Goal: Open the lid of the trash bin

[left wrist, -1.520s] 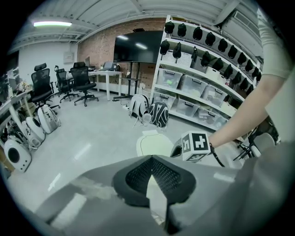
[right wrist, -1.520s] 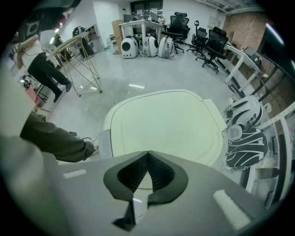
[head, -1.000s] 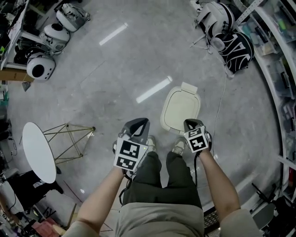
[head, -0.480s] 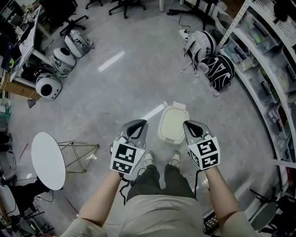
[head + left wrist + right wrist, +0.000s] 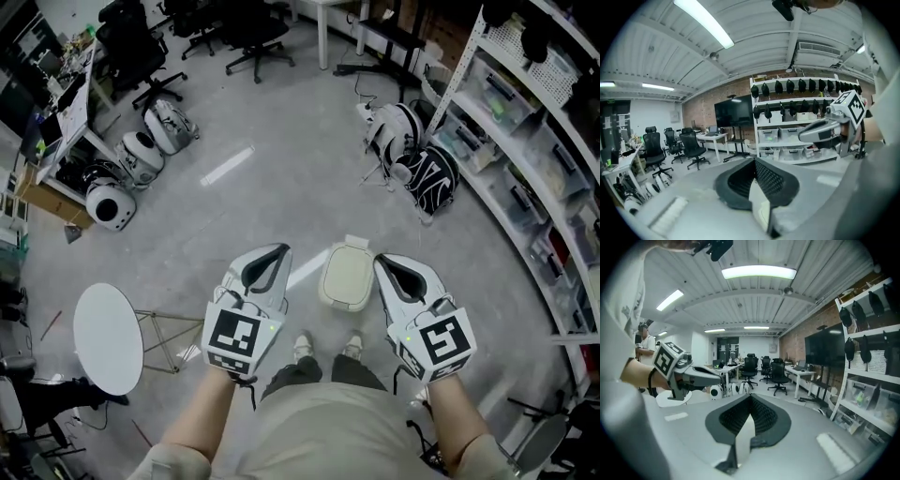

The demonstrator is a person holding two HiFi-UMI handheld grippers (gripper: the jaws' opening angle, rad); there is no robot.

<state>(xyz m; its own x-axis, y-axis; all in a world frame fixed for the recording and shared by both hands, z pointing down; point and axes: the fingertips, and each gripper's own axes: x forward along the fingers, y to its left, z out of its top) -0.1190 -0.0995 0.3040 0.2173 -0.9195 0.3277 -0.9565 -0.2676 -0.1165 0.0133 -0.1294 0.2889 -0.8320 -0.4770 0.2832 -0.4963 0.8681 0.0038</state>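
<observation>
Your left gripper (image 5: 274, 255) clenched, empty | your right gripper (image 5: 386, 262) clenched, empty | trash bin (image 5: 349, 303) stands on the floor (image 5: 281, 169) between them, lid (image 5: 345, 275) down.

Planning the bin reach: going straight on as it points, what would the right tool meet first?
The right tool points level across the room, not at the trash bin; probably the far office chairs first.

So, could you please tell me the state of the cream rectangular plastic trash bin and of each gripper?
Cream rectangular plastic trash bin: upright on the floor, lid shut.
Left gripper: jaws together, holding nothing, not touching the bin.
Right gripper: jaws together, holding nothing, not touching the bin.
</observation>
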